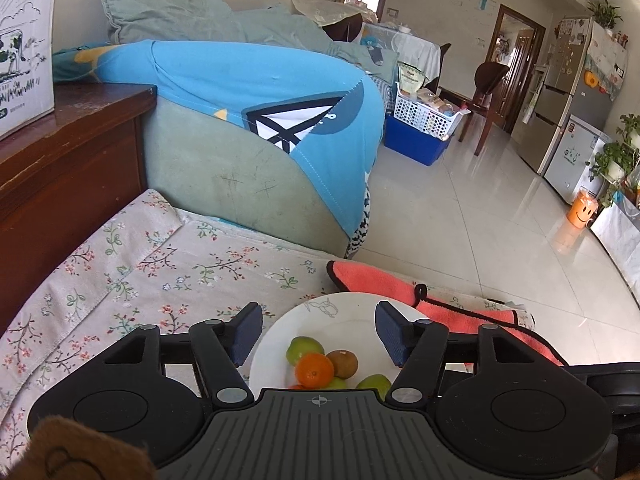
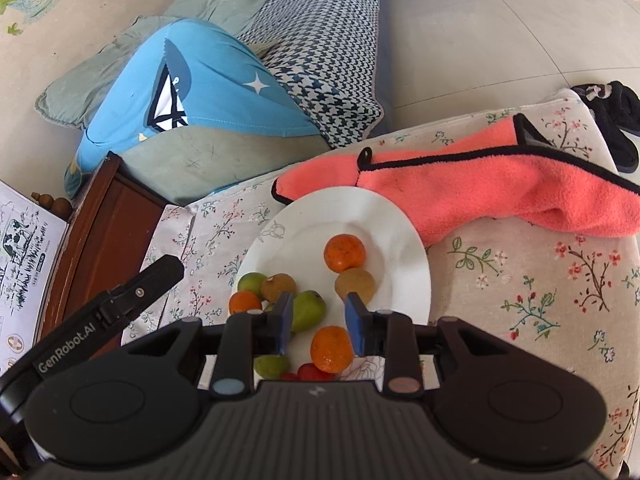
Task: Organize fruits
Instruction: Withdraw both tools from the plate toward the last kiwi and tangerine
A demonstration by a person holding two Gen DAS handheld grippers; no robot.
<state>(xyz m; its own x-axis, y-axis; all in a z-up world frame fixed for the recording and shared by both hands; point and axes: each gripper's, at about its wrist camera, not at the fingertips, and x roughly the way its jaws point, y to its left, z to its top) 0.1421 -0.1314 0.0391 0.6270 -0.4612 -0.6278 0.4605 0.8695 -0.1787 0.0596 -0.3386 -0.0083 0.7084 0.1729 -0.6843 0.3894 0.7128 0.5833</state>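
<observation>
A white plate (image 2: 384,216) lies on a floral cloth and holds several fruits: oranges (image 2: 344,253), kiwis (image 2: 355,284), green fruits (image 2: 307,310) and small red ones (image 2: 314,372). My right gripper (image 2: 316,322) is open and empty, hovering above the plate with an orange (image 2: 331,349) under its fingers. My left gripper (image 1: 318,332) is open and empty above the plate (image 1: 344,316), where an orange (image 1: 314,370), a kiwi (image 1: 343,363) and green fruits (image 1: 304,350) show. Its black arm (image 2: 120,300) shows in the right wrist view.
A coral towel (image 2: 500,184) lies beside the plate's far edge. A sofa with a blue cover (image 1: 260,92) stands behind the table. A wooden cabinet (image 1: 60,168) with a cardboard box (image 1: 24,44) is at the left. Tiled floor (image 1: 480,220) lies to the right.
</observation>
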